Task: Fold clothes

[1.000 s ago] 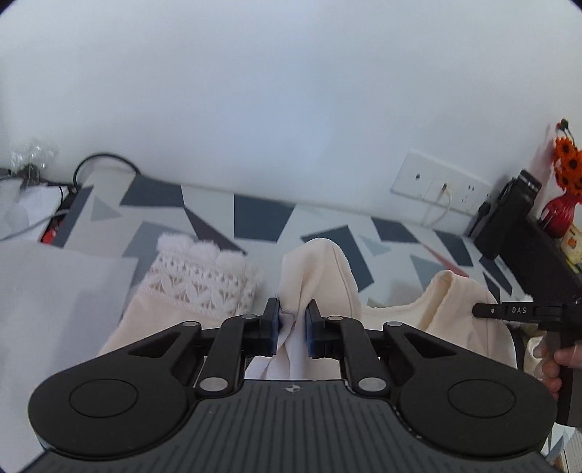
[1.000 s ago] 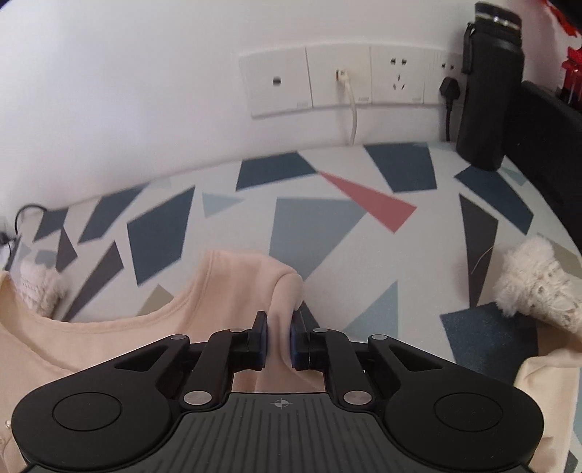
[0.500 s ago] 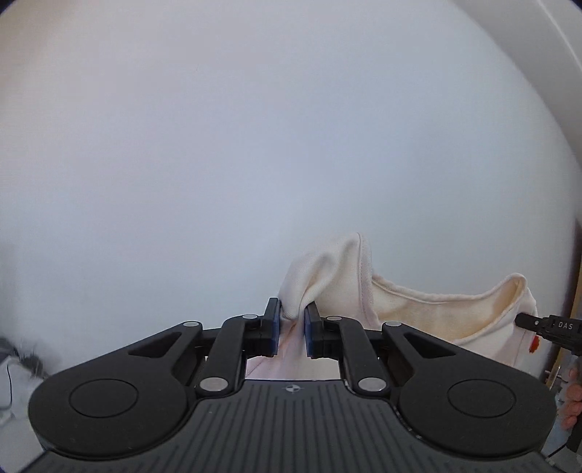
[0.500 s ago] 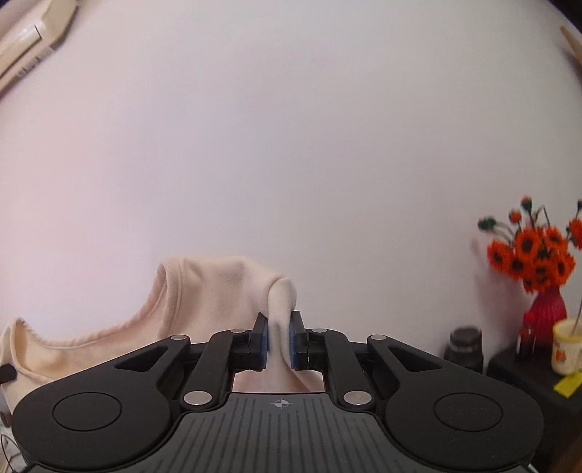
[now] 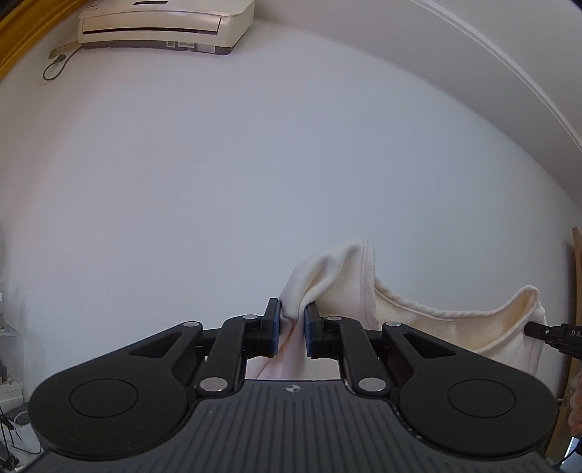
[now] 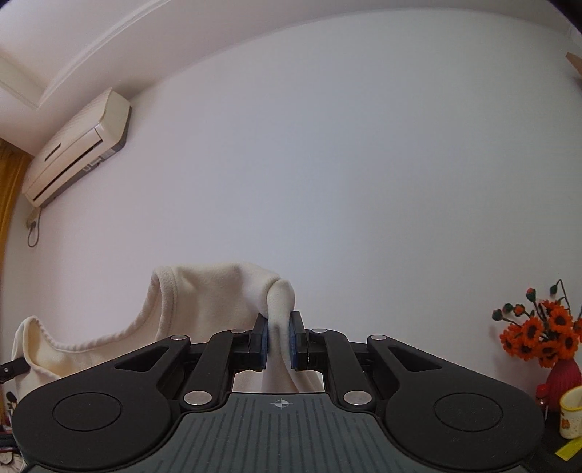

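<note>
A cream-coloured garment hangs in the air, held up by both grippers at its shoulders. My left gripper is shut on one shoulder, with cloth bunched between the blue pads. My right gripper is shut on the other shoulder of the garment. The neckline sags between the two grips. In the left wrist view the right gripper's tip shows at the right edge, pinching the far shoulder. The lower part of the garment is hidden behind the gripper bodies.
A white wall fills both views. An air conditioner is mounted high on it, also seen in the right wrist view as the air conditioner. A red vase of orange flowers and a small cup stand at the lower right.
Both grippers have risen and tilted upward with the garment in them. The patterned table and the wall sockets have dropped out of view; the air conditioner has come into view.
</note>
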A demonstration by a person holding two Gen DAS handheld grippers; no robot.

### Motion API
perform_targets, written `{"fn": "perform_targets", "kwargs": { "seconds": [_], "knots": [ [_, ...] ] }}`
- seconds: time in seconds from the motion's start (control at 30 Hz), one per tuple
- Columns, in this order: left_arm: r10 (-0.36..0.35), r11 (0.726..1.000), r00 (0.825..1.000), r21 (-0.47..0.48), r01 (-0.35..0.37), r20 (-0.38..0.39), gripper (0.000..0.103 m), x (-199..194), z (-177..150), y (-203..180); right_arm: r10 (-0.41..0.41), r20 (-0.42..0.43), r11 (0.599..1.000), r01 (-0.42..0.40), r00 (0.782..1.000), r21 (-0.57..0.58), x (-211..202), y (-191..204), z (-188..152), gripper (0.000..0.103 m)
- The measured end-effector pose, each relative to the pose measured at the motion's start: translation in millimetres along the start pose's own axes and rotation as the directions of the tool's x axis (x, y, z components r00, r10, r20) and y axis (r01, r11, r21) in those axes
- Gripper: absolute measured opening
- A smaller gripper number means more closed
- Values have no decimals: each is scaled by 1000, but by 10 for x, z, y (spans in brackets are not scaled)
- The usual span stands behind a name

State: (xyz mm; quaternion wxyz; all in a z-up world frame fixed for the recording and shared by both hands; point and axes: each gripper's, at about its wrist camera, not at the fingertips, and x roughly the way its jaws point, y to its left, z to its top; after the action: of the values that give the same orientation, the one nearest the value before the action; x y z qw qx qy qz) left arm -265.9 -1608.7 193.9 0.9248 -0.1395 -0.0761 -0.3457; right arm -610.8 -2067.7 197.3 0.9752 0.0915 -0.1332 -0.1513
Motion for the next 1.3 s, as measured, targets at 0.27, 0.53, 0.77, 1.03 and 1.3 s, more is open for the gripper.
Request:
{"fn": "perform_targets", "kwargs": {
  "seconds": [0.27,0.53,0.77,1.03,1.3],
  "knots": [
    [107,994,989,33,-104,-99,13,394,-426,-237,46,-96,999,-47,994,-11,-59,-387,-52,10],
    [244,965,939,154,-211,-242,13,1270,-1295,-83,11,-389,999,10,921,53,852,-668,-1098,10],
    [292,949,884,227,-219,-366,14,2302,-2133,296,-112,-479,994,106,870,-40,1866,-542,-1890,10],
    [268,963,659,201,-178,-703,14,2798,-3463,825,-255,-712,965,223,654,-140,2526,-652,-3388,10],
    [240,968,487,168,-187,-840,14,2561,-3969,1057,-347,-773,933,275,532,-230,2471,-634,-4193,10]
  ]
}}
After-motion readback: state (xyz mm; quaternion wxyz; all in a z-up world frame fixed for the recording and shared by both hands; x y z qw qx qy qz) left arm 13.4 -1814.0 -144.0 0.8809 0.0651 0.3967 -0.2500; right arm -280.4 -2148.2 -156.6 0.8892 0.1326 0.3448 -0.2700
